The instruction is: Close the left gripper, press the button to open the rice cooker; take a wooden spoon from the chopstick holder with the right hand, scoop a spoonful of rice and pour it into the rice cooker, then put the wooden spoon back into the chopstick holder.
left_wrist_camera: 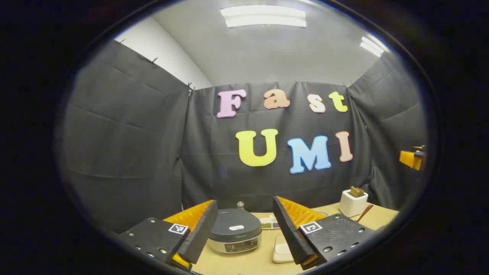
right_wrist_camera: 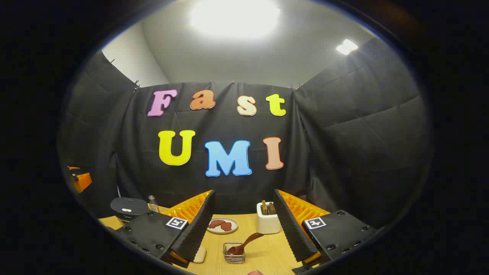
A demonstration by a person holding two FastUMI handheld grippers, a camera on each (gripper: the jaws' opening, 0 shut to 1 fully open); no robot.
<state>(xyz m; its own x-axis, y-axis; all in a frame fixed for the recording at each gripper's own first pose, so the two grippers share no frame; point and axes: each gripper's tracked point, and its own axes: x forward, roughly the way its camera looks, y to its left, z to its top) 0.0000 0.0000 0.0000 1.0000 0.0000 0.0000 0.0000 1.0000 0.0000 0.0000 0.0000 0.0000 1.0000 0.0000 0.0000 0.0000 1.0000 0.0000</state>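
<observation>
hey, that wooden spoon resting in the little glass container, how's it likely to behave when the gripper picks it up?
The wooden spoon looks rigid, so it likely won't flex. Its handle is thin and rounded, so it may twist between the jaws. It leans on the rim of the small glass container, which could tip or slide if the spoon drags.

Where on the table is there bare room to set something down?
Bare tabletop lies between the spoon's small container and the white chopstick holder. More lies in front of the rice cooker. It is crowded behind, around the red-food plate.
</observation>
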